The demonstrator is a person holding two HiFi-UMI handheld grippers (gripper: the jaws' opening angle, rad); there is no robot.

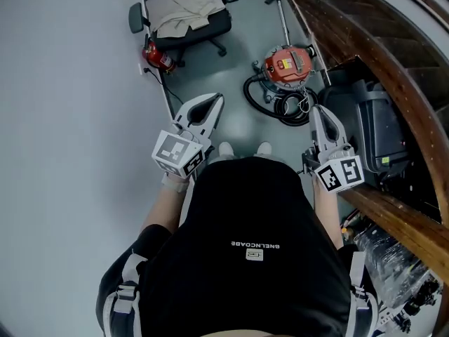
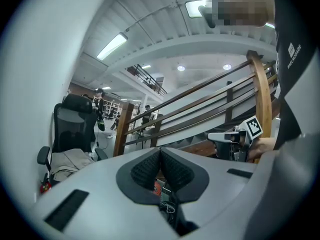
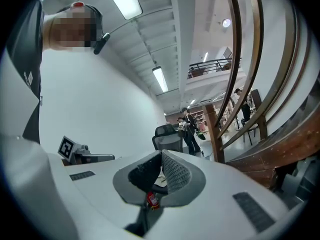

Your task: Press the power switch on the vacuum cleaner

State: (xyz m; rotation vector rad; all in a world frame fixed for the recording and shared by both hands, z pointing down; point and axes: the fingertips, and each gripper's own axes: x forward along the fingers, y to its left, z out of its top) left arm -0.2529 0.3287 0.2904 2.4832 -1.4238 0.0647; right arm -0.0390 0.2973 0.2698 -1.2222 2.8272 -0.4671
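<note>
Both tongs are held low and closed on nothing: the left tongs (image 2: 160,150) and the right tongs (image 3: 161,154) each have their pads meeting at the tips. The red vacuum cleaner (image 1: 289,64) stands on the floor (image 1: 84,83) ahead, apart from both, with its black hose (image 1: 280,105) coiled in front

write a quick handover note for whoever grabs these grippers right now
Left gripper: jaws together, holding nothing, held out in front of the body.
Right gripper: jaws together, holding nothing, close to the wooden stair rail.
Vacuum cleaner: red, on the floor ahead and slightly right, with its black hose coiled on the near side. Neither gripper touches it.
Done: nothing that shows.
Left: bring a gripper down to the vacuum's top and press the power switch. The right one looks nearer. The switch itself is too small to pick out from here.
</note>
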